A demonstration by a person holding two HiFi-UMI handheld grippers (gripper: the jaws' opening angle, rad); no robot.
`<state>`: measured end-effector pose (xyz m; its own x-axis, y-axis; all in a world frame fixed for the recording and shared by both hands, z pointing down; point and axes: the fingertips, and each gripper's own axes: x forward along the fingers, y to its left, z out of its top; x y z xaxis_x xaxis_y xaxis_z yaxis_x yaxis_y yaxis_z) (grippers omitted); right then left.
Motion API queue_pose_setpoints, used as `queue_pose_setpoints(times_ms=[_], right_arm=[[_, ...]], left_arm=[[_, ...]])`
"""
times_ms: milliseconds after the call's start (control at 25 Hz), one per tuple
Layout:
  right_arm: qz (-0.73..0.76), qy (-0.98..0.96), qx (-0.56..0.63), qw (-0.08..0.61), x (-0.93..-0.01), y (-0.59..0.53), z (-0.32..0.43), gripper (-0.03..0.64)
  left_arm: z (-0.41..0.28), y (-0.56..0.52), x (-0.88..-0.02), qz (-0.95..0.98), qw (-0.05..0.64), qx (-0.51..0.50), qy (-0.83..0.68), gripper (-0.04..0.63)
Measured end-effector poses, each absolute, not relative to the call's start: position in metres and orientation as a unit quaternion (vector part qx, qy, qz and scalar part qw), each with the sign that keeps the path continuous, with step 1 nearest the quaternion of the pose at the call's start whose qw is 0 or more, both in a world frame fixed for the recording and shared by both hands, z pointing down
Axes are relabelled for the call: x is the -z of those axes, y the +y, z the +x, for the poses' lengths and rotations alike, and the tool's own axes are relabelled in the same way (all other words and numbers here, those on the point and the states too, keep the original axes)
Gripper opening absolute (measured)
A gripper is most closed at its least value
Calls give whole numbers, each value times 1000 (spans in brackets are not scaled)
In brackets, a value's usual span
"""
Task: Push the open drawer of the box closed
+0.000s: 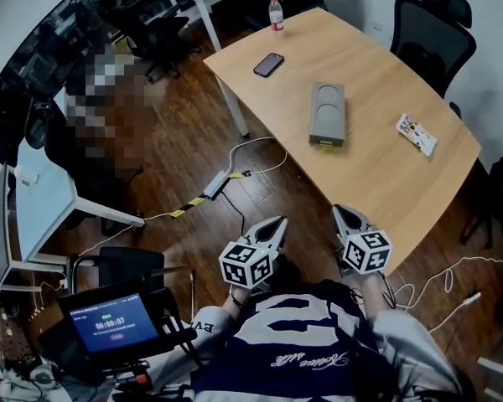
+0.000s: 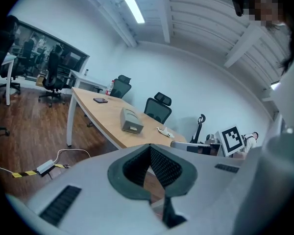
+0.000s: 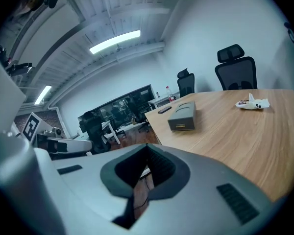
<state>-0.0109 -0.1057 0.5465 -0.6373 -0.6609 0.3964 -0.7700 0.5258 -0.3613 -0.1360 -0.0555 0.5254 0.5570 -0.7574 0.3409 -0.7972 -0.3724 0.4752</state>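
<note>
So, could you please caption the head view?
Left claw and right claw shut, held short of the grey box on the table.

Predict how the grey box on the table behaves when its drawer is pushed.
The box looks plastic, so probably light; on the smooth table it may slide whole. Lying low and flat, it seems unlikely to tip.
</note>
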Motion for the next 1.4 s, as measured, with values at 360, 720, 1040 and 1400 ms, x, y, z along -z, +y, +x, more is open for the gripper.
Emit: queue_pose_setpoints(times_ms=[360,720,1040,1400], right_arm=[[380,-886,-255,75,-513,-41,57,-5],[376,-885,-267,66,-513,32,142,-5],[367,-884,-286,54,-516,67,163,-5],[372,-888,-267,34,-496,89,166,-5]], left_arm=[[-61,-7,-516,809,305,-8,-502,-2],[17,80,-530,790,326,-19,-518,-2],[40,110,-516,791,312,-27,-526,-2],[46,116,-503,803,293,-19,-519,-2]])
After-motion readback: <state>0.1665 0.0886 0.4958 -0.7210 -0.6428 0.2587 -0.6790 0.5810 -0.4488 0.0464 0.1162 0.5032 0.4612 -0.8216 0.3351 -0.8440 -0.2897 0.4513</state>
